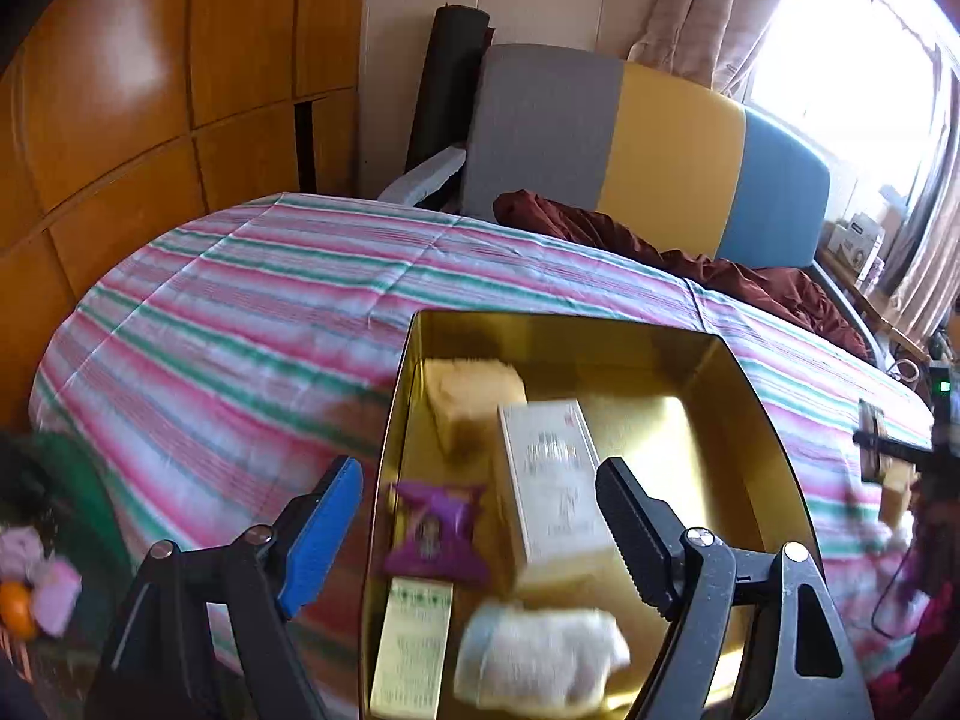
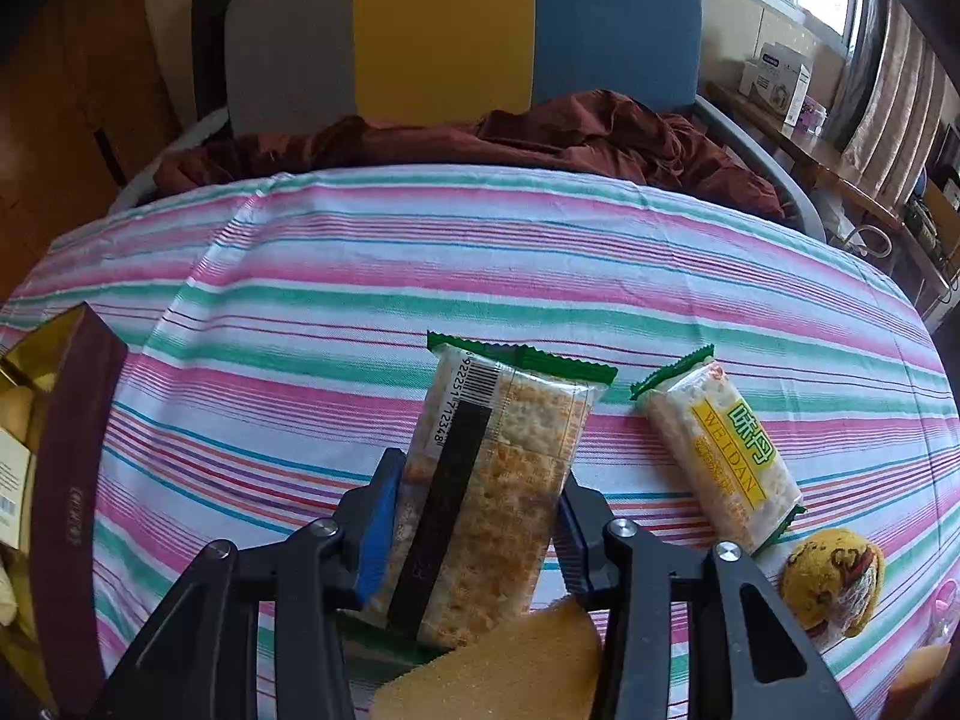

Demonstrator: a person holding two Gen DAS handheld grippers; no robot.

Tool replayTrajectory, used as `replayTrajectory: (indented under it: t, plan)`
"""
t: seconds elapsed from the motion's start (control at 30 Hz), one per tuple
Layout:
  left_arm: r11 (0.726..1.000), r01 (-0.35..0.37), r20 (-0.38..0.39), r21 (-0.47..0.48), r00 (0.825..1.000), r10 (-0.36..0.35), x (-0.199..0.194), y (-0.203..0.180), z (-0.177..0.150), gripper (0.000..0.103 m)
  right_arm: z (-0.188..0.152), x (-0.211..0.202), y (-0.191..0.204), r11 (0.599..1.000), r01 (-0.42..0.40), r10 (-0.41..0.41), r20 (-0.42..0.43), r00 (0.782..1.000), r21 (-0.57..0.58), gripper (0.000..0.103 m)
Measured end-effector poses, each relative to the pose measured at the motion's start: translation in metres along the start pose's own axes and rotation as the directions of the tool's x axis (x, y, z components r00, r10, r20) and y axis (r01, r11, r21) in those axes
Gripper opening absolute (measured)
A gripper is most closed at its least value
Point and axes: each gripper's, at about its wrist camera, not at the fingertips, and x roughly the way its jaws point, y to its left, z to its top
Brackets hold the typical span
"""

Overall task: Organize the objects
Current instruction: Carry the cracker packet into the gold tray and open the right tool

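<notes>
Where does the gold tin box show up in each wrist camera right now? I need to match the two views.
Left wrist: the gold tin box fills the lower centre, straight ahead of the open left gripper.
Right wrist: only its corner shows, at the far left edge.
Shared landmark: the grey, yellow and blue headboard behind the striped sheet.

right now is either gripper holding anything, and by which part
The right gripper grips the cracker packet by its long side edges, near the lower end. The left gripper is open above the gold tin, holding nothing.
</notes>
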Motion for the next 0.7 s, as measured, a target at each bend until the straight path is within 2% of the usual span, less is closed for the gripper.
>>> replayTrajectory:
  t: [0.07, 0.2, 0.23, 0.3, 0.33, 0.37, 0.4, 0.43, 0.5, 0.57, 0.7]
  plan:
    - [1.000, 0.002, -0.001, -0.001, 1.000, -0.002, -0.004, 0.000, -0.008, 0.081, 0.001, -0.010, 0.003, 1.000, -0.023, 0.023, 0.029, 0.999, 0.005, 0.045]
    - [1.000, 0.015, -0.013, -0.004, 1.000, -0.015, -0.008, 0.000, -0.024, 0.083, -0.001, -0.027, 0.015, 0.991, -0.127, 0.126, 0.054, 0.991, 0.028, 0.045]
    - [1.000, 0.019, -0.018, -0.007, 1.000, -0.019, -0.008, 0.000, -0.027, 0.083, -0.003, -0.028, 0.020, 0.988, -0.150, 0.149, 0.048, 0.988, 0.029, 0.045]
    - [0.999, 0.035, -0.025, -0.012, 0.999, -0.035, -0.009, -0.001, -0.031, 0.083, -0.006, -0.025, 0.029, 0.992, -0.121, 0.121, 0.003, 0.993, 0.020, 0.045]
    - [0.999, 0.042, -0.023, -0.014, 0.999, -0.043, -0.011, -0.001, -0.033, 0.083, -0.008, -0.024, 0.028, 0.986, -0.156, 0.157, -0.010, 0.988, 0.057, 0.045]
    - [0.999, 0.050, -0.019, -0.013, 0.999, -0.050, -0.012, -0.001, -0.034, 0.083, -0.010, -0.027, 0.017, 0.942, -0.294, 0.297, 0.009, 0.955, 0.162, 0.045]
    - [0.999, 0.053, -0.015, -0.012, 0.998, -0.053, -0.014, -0.001, -0.036, 0.083, -0.013, -0.028, 0.005, 0.857, -0.435, 0.437, 0.059, 0.898, 0.276, 0.044]
    - [0.998, 0.055, -0.013, -0.012, 0.998, -0.055, -0.016, -0.001, -0.037, 0.084, -0.015, -0.029, 0.002, 0.838, -0.448, 0.448, 0.075, 0.891, 0.313, 0.044]
    - [0.998, 0.066, -0.011, -0.014, 0.998, -0.066, -0.017, 0.000, -0.037, 0.084, -0.013, -0.033, 0.018, 0.932, -0.294, 0.293, 0.033, 0.955, 0.212, 0.044]
    - [0.998, 0.067, -0.001, -0.014, 0.998, -0.067, -0.020, 0.001, -0.038, 0.084, -0.014, -0.032, 0.025, 0.946, -0.270, 0.272, 0.014, 0.962, 0.177, 0.044]
    - [0.998, 0.062, 0.007, -0.006, 0.998, -0.062, -0.025, 0.004, -0.039, 0.084, -0.011, -0.042, 0.030, 0.968, -0.206, 0.201, 0.052, 0.978, 0.141, 0.044]
